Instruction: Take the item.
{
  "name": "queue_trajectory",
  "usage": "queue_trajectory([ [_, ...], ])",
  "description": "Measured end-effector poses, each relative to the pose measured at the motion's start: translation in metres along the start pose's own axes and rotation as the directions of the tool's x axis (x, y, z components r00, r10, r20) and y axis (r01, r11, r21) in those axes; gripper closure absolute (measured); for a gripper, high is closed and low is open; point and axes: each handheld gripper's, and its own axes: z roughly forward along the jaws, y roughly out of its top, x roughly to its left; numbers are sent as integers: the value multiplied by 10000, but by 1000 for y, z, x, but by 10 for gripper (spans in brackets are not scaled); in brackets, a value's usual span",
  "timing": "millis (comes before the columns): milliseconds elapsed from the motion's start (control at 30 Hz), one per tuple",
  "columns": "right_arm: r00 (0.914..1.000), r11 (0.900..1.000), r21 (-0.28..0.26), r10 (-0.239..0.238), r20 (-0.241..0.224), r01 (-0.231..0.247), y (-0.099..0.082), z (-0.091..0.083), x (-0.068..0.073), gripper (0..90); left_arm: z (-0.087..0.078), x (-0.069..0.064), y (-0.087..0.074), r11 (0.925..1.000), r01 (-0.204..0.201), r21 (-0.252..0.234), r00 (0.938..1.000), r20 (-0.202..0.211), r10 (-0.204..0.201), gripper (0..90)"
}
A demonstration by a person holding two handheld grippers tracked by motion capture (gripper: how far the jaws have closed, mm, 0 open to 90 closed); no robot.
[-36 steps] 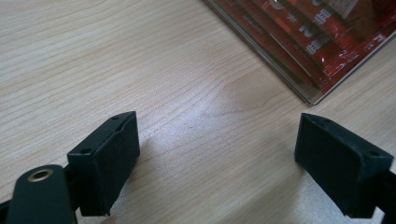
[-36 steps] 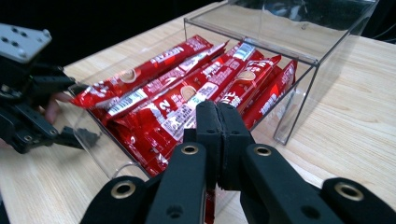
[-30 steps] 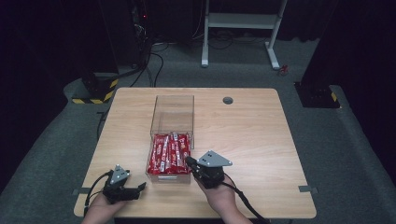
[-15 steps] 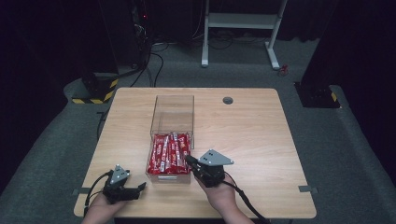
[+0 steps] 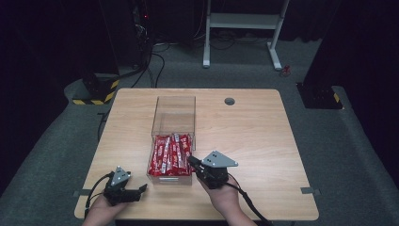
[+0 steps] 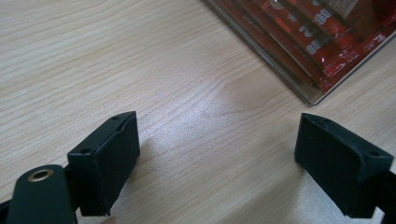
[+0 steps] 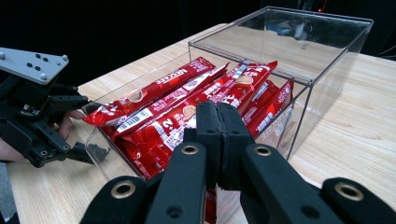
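Right gripper view: right gripper [image 7: 218, 122] jaws pressed together, empty, beside the clear box [image 7: 327, 70]; left gripper [image 6: 217, 154] jaws wide, empty

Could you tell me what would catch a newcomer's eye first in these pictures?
The bright red snack packets stand out at once, piled in the near end of a clear plastic box in the middle of the wooden table. Next comes the right gripper, jaws shut, at the box's near right corner, and the left gripper, jaws wide open, over bare wood to the box's left.
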Motion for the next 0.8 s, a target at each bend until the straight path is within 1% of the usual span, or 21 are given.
queue_trajectory([
  [233, 9999, 9998, -157, 77, 76, -76, 2, -4, -4, 896, 0, 0, 0, 10000, -6, -4, 10000, -2, 6, 143],
  [567, 9995, 9992, -372, 169, 283, -158, 4, -10, -13, 896, 0, 0, 0, 10000, 11, -4, 10000, 4, -11, 143],
  [800, 9988, 9990, -395, 222, 445, -205, 5, -13, -18, 896, 0, 0, 0, 10000, 5, 3, 10000, 0, -5, 143],
])
